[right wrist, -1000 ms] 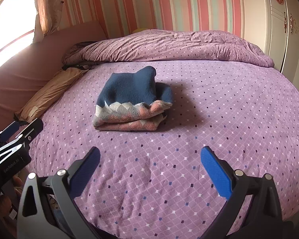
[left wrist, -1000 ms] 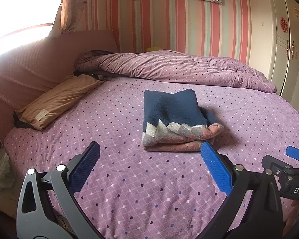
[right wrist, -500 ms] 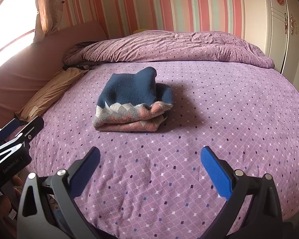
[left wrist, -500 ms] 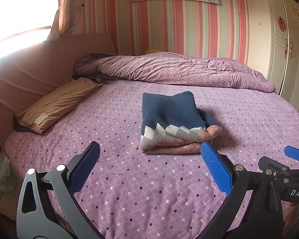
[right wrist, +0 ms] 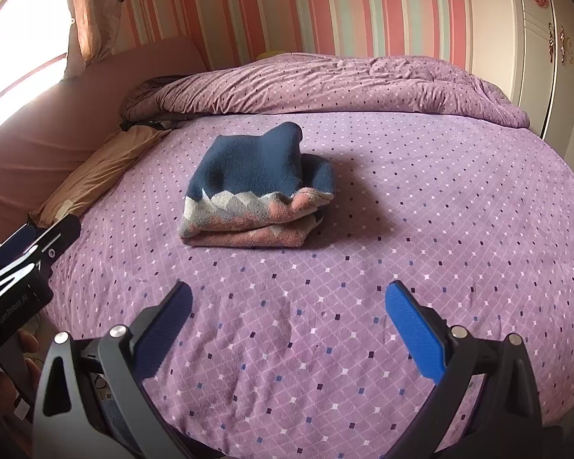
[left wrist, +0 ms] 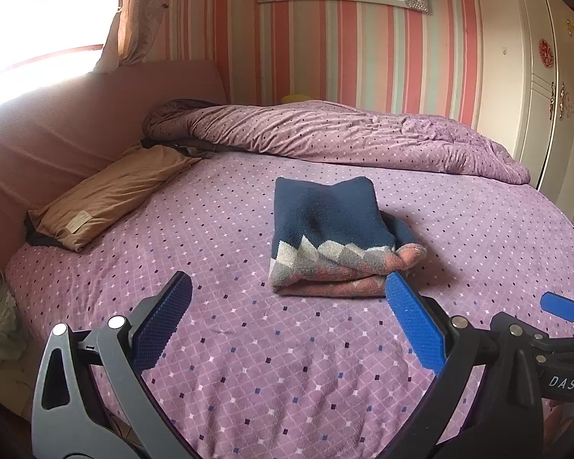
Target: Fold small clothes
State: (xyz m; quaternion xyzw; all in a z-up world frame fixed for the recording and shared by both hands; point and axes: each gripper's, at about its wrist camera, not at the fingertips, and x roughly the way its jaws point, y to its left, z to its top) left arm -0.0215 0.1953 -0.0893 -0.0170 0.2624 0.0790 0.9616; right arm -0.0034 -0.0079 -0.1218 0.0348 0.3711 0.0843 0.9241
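A folded knit garment [left wrist: 333,237], navy with a grey zigzag band and a pink hem, lies in the middle of the purple dotted bed [left wrist: 248,363]. In the right wrist view the same garment [right wrist: 256,191] sits ahead of my fingers. My left gripper [left wrist: 287,317] is open and holds nothing, hovering over the sheet just short of the garment's near edge. My right gripper [right wrist: 287,325] is also open, back near the bed's front edge. The right gripper's blue fingertip [left wrist: 560,304] shows at the left view's right edge, and the left gripper's body [right wrist: 23,267] shows at the right view's left edge.
A rumpled purple duvet [left wrist: 344,134] lies along the far side of the bed. A tan pillow [left wrist: 111,191] rests at the left by the pink headboard [left wrist: 57,126]. White wardrobe doors [left wrist: 535,76] stand at the right. A hand [right wrist: 23,348] grips the left gripper.
The left wrist view has tilted upward and drawn back slightly, so more wall and the picture frame show. The right gripper has hardly moved. The garment has stayed in place.
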